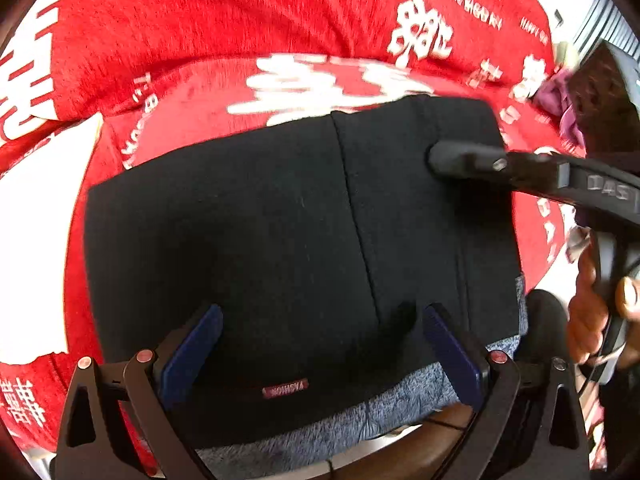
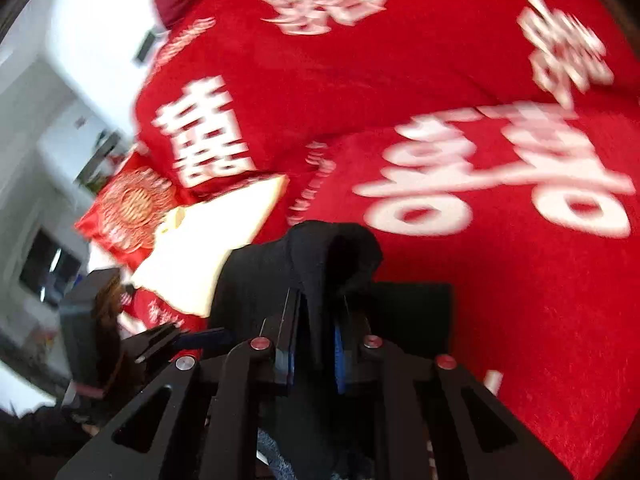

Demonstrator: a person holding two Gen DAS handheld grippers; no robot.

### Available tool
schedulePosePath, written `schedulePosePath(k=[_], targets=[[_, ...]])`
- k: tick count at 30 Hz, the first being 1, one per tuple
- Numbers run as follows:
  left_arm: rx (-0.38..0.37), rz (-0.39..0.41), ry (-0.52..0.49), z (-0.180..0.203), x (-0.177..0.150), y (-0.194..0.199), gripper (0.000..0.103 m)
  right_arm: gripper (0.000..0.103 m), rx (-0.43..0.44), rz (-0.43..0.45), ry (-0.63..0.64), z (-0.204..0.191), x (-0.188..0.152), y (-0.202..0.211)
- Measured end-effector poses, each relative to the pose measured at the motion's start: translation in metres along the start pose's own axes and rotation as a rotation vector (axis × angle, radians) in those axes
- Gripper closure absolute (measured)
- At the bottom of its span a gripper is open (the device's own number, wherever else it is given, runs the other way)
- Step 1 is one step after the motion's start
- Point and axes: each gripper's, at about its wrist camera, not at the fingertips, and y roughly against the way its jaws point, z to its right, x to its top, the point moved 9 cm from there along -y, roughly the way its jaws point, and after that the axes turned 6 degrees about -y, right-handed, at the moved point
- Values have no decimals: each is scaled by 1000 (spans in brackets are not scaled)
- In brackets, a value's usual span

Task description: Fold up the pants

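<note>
Pants (image 1: 280, 240) lie folded under the wide-spread left tool (image 1: 320, 356); right tool (image 2: 316, 356) pinches their fabric

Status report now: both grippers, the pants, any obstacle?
Left gripper open above pants. Right gripper shut on black fabric fold. Pants folded on red blanket. No obstacle seen.

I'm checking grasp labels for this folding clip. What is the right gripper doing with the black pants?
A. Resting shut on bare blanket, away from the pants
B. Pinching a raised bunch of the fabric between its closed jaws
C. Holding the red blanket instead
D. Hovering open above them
B: in the right wrist view the right gripper has its jaws closed on a bunched fold of the black pants, lifted off the red blanket.
</note>
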Motion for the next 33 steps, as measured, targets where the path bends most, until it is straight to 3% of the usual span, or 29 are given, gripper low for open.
schedulePosePath(k=[1,3,7,11,13,16,17,21,26,30,32,33], targets=[[25,-8,-12,-1,-1,-9,2,86,-38,-54,-12,17,-6,-15],[67,21,-51,1,0,-10,1,82,-43,-55,-22,25,-6,-26],[49,-1,0,-6,0,1,1,39,-119,-54,11,25,-3,-28],[22,14,85,-25,-3,14,1,39,-221,132,56,19,14,17],[20,-5,101,-32,-6,5,1,39,-146,193,165,-16,16,33],[66,9,60,-30,-5,0,1,29,12,134,222,-53,12,18],[78,13,53,-29,-6,0,1,25,21,121,202,-51,13,9],[59,23,37,-31,-7,1,1,25,-78,-32,34,6,15,-56],[55,3,88,-39,-12,14,1,24,-124,-40,105,-10,14,-36],[76,9,126,-51,-24,25,1,23,-248,37,350,-44,-20,17],[82,-16,125,-55,-30,16,1,21,-308,23,488,-49,-51,27],[94,-22,112,-55,-31,11,1,21,-378,-11,563,-47,-69,21]])
